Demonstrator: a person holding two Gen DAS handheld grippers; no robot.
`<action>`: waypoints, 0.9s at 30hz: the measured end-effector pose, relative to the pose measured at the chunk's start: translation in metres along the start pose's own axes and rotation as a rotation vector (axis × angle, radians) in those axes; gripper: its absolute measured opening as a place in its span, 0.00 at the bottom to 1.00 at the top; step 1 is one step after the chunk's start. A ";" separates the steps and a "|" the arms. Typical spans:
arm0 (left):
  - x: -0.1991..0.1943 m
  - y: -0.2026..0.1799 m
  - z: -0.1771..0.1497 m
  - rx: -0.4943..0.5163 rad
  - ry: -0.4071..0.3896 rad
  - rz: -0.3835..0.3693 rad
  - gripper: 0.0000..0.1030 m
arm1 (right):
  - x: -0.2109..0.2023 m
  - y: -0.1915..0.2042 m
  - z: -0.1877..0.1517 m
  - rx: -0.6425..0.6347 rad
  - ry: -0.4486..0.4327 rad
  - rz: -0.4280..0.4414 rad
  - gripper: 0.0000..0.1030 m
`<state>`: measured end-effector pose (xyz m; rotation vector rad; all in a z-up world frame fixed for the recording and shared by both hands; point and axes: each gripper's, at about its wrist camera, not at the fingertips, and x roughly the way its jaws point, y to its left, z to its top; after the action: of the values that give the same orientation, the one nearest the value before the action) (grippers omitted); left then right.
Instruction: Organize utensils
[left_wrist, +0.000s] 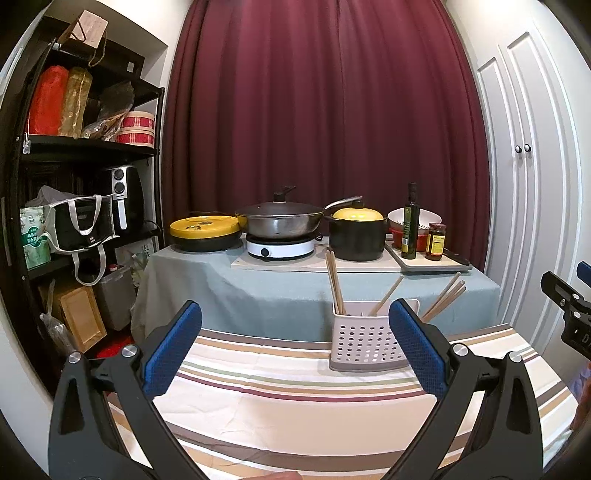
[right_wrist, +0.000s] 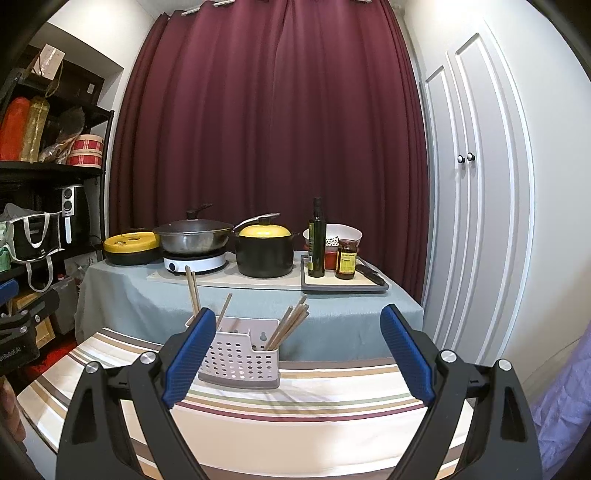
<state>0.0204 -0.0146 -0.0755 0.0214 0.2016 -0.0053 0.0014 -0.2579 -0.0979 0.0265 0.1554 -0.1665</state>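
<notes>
Right wrist view: both tongs (right_wrist: 297, 354) gape empty, so bumping those leaning chopsticks (right_wrist: 290, 325) could topple the light caddy (right_wrist: 240, 360).

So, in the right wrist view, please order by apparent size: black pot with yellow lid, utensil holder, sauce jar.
1. Utensil holder and black pot with yellow lid look about alike; the holder is nearer, so I do not rank them.
2. Sauce jar, clearly smallest.

Striped tablecloth (right_wrist: 295, 424), maroon curtain (right_wrist: 277, 129), white perforated caddy (right_wrist: 240, 365), yellow pot lid (right_wrist: 264, 231)
</notes>
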 end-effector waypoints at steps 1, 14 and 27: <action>0.000 0.000 0.000 -0.001 0.000 0.001 0.96 | -0.001 0.000 0.000 0.001 -0.001 0.000 0.85; -0.007 -0.002 0.001 -0.001 -0.007 -0.002 0.96 | -0.008 -0.002 0.002 0.001 -0.018 0.004 0.85; -0.007 -0.003 0.001 0.001 -0.008 0.000 0.96 | -0.010 0.001 0.002 0.000 -0.019 0.003 0.86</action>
<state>0.0136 -0.0180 -0.0727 0.0228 0.1938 -0.0052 -0.0073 -0.2551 -0.0942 0.0251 0.1362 -0.1636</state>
